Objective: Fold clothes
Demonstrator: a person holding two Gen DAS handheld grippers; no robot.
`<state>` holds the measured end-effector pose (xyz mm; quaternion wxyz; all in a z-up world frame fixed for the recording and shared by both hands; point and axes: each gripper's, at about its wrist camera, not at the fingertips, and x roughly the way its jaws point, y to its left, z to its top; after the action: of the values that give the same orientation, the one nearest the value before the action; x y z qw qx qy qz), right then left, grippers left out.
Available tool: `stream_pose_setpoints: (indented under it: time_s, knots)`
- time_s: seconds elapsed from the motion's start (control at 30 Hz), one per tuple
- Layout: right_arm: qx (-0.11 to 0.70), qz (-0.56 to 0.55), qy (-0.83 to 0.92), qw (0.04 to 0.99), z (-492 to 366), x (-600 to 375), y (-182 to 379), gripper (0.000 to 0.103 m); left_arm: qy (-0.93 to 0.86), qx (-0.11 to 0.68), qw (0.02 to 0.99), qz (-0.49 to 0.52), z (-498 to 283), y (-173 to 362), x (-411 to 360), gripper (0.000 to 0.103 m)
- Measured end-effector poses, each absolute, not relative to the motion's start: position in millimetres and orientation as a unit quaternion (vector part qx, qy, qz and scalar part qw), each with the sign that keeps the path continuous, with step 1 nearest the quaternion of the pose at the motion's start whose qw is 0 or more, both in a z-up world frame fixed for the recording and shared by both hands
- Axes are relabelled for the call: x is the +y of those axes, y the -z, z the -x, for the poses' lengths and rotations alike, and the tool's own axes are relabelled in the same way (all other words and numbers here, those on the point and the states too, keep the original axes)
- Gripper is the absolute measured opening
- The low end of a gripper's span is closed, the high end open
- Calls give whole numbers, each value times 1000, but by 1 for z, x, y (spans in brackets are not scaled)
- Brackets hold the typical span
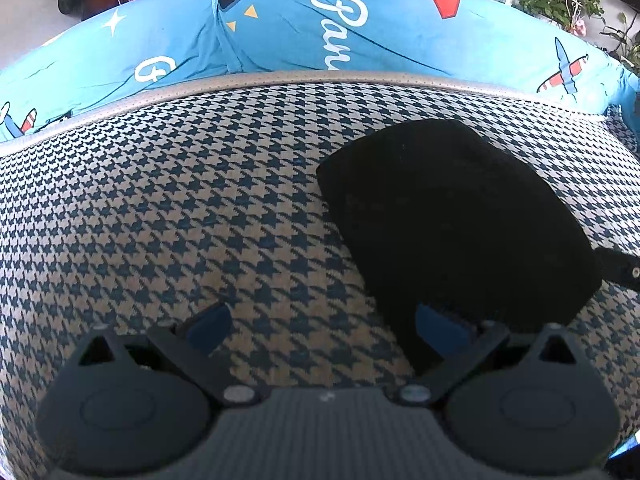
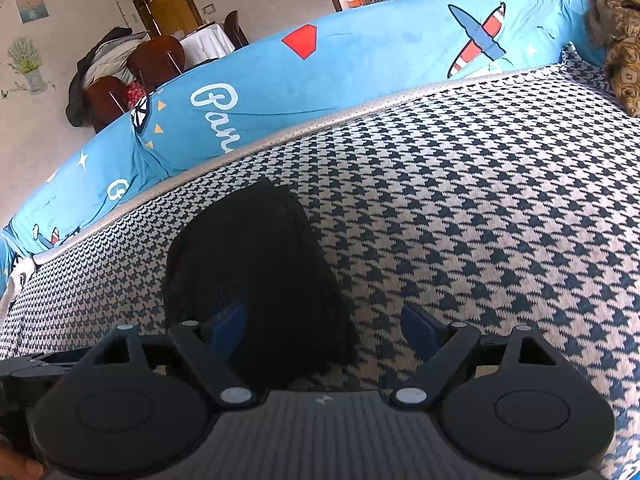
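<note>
Left gripper (image 1: 324,326) was spread wide, nothing pinched, pitched down at the houndstooth seat cushion (image 1: 180,208); its left pad (image 1: 210,320) sat over bare weave, its right pad (image 1: 438,328) overlapped the near-left corner of the black garment (image 1: 452,216). From that side the garment lay forward and to the right of the tool, already a compact dark slab, long axis running from near the tool up toward the back edge, where the blue printed cover (image 1: 280,28) began. A bit of the other tool poked in at the garment's right edge. Right gripper (image 2: 324,326) also stood wide and empty; the garment (image 2: 256,264) was forward and to its left, near edge roughly level with the pads and partly hidden by the body, left pad (image 2: 228,324) in front of the dark cloth, right pad (image 2: 420,326) over plain cushion (image 2: 480,220). So the cloth sat between the two tools, each one's inner finger on or above it and outer finger off; contact versus hover couldn't be settled from either view. Neither hand looked clearly nearer. My read: fold looked mostly done, and any next grab would mean each tool shifting inward, or taking the near edge and carrying it along the long axis. Black-on-black hid layer edges, so pinching a single ply was the risk
</note>
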<state>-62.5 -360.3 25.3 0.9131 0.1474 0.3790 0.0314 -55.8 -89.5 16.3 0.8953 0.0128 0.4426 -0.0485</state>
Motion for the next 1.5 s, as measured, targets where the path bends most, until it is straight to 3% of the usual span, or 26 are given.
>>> stream_pose_setpoints:
  time_s: [1.5]
  knots:
    - [381,-151,-47,911,77,-346,-18,85,37,441,896,-38,67,-9,-81,103]
